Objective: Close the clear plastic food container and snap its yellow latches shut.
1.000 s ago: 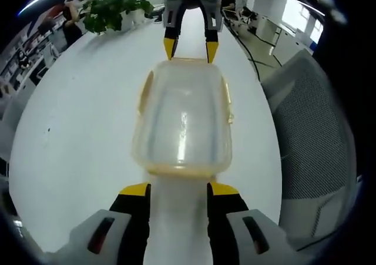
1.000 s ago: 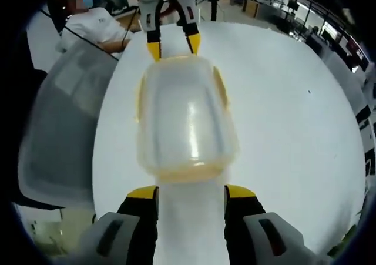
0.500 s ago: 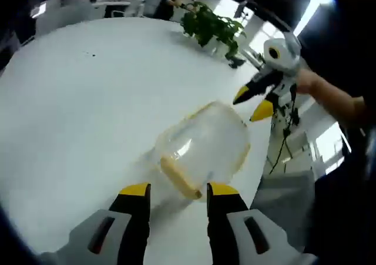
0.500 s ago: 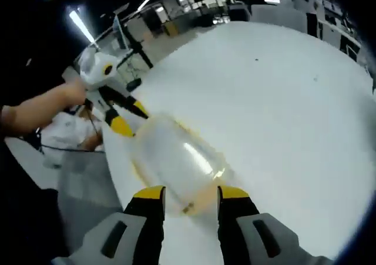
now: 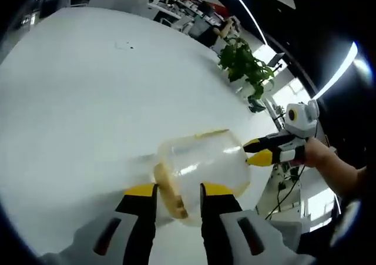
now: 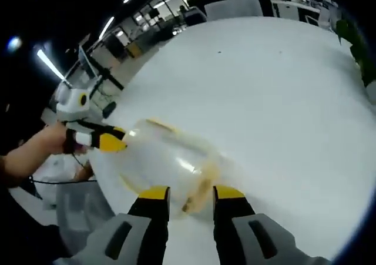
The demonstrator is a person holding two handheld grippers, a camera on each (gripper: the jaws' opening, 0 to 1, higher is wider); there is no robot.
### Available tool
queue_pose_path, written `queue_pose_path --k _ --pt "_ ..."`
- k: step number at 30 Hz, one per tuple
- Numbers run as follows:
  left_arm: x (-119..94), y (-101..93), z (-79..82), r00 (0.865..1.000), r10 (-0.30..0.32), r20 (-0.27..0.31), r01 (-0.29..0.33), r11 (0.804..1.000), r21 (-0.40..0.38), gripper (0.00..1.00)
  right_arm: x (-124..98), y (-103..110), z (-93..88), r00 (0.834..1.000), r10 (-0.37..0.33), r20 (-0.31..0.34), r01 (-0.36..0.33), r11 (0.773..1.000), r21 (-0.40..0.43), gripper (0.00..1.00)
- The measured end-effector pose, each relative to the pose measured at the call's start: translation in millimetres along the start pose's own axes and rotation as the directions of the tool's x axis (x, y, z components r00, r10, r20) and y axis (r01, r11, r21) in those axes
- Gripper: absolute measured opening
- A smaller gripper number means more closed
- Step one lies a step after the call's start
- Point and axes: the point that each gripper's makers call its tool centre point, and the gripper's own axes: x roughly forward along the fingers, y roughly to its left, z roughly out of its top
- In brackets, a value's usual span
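Seemingly the lid already sits on the container [image 5: 202,165], with each end's yellow latch [image 5: 169,190] between parted jaws. Left gripper [image 5: 174,190] and right gripper [image 6: 191,192] straddle opposite ends; whether the latches are snapped, I cannot tell

Both tools — left tool [image 5: 174,190], right tool [image 6: 191,193] — now closer astride container [image 5: 202,170] ends.

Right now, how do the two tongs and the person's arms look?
Both tongs, left and right, have black jaws with yellow tips on light grey bodies with dark slots. From outside, the right tongs show a white-grey body with a yellow-ringed round part. A bare forearm shows, with no sleeve visible.
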Motion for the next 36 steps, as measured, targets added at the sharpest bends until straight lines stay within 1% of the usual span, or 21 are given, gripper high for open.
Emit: queue_pose_path --k 2,3,4,7,11,12,13,14,15,16,17,18,19,22,24,27,31,33,34,35,36 --pt "2 -1.1 0.1 1.0 0.002 -0.001 -0.002 1.0 0.003 0.28 2 -4 -1.6 1.0 -0.027 -0.006 0.027 1.0 0.003 0.25" --pt "2 -1.5 -0.1 1.0 0.003 -0.003 -0.003 1.0 0.0 0.28 3 -4 -2.3 1.0 -0.02 -0.008 0.02 1.0 0.007 0.26" --pt "2 -1.4 0.3 1.0 0.008 -0.004 -0.008 1.0 0.003 0.28 4 -3 -2.0 1.0 -0.022 -0.004 0.022 0.999 0.048 0.26" --pt "2 -0.2 0.2 1.0 0.007 -0.006 -0.007 1.0 -0.009 0.27 4 -1 -2.2 1.0 -0.027 -0.003 0.027 1.0 0.016 0.25" --pt "2 -0.9 -0.6 1.0 0.004 0.005 -0.004 1.0 0.002 0.26 4 1 -3.8 0.999 -0.03 -0.015 0.03 0.999 0.01 0.22" --pt "1 -1.2 -1.0 1.0 -0.001 0.002 0.001 1.0 -0.007 0.25 3 3 -9.1 0.998 -0.01 -0.054 0.01 1.0 0.013 0.22" --pt "1 -1.7 -1.4 1.0 -0.004 -0.003 0.004 1.0 0.002 0.25 4 2 -6.3 0.999 -0.012 -0.043 0.013 1.0 0.015 0.22" --pt "1 -1.9 -0.8 1.0 -0.004 -0.002 0.004 1.0 -0.005 0.24 4 4 -5.0 0.999 0.004 -0.044 -0.003 1.0 0.02 0.2" --pt "2 -2.0 -1.5 1.0 0.001 -0.004 -0.002 0.999 -0.045 0.24 3 3 -6.3 0.999 -0.002 -0.051 0.002 1.0 0.007 0.2" --pt "2 -2.3 -0.7 1.0 0.001 -0.009 -0.001 1.0 -0.023 0.23 3 5 -6.5 0.998 -0.006 -0.057 0.007 1.0 0.006 0.2" --pt "1 -2.5 -1.1 1.0 0.004 -0.014 -0.004 1.0 -0.017 0.23 3 5 -7.0 0.997 -0.013 -0.071 0.011 1.0 -0.02 0.2" --pt "2 -11.6 -5.1 0.999 -0.041 -0.035 0.038 0.996 -0.084 0.22 3 6 -8.4 0.996 -0.005 -0.088 0.0 0.998 -0.064 0.2" --pt "2 -2.6 -2.1 1.0 -0.018 -0.012 0.017 0.997 -0.07 0.21 4 6 -7.7 0.996 -0.011 -0.084 0.009 1.0 -0.026 0.2" --pt "1 -4.8 -1.9 1.0 -0.01 0.004 0.01 0.999 -0.042 0.22 3 5 -8.4 0.997 -0.004 -0.078 0.002 1.0 -0.026 0.21" --pt "1 -4.1 -1.1 0.999 -0.012 0.032 0.014 0.999 -0.035 0.23 2 5 -8.4 0.999 0.008 -0.05 -0.009 1.0 -0.024 0.21" --pt "1 -3.8 -3.1 1.0 -0.009 0.024 0.01 0.999 -0.048 0.24 2 5 -8.2 0.999 0.023 -0.036 -0.024 1.0 -0.015 0.21" --pt "1 -4.8 -5.6 0.999 0.023 0.029 -0.022 0.999 -0.038 0.25 2 5 -7.8 0.999 0.025 -0.043 -0.025 1.0 -0.014 0.22" --pt "1 -3.7 -6.0 0.999 0.028 0.033 -0.026 0.999 -0.038 0.27 2 6 -11.3 0.996 0.051 -0.073 -0.053 0.998 -0.026 0.22" --pt "-1 -3.5 -5.8 0.999 0.035 0.038 -0.035 0.999 -0.018 0.27 1 5 -11.7 0.994 0.062 -0.086 -0.065 0.997 -0.032 0.22" --pt "-6 0.3 3.6 0.993 0.077 0.089 -0.082 0.995 0.052 0.25 0 4 -10.3 0.994 0.067 -0.087 -0.072 0.996 -0.051 0.2" --pt "-10 0.5 12.1 0.986 0.1 0.134 -0.11 0.992 0.069 0.25 -2 0 -6.0 0.995 0.058 -0.075 -0.065 0.994 -0.088 0.17"
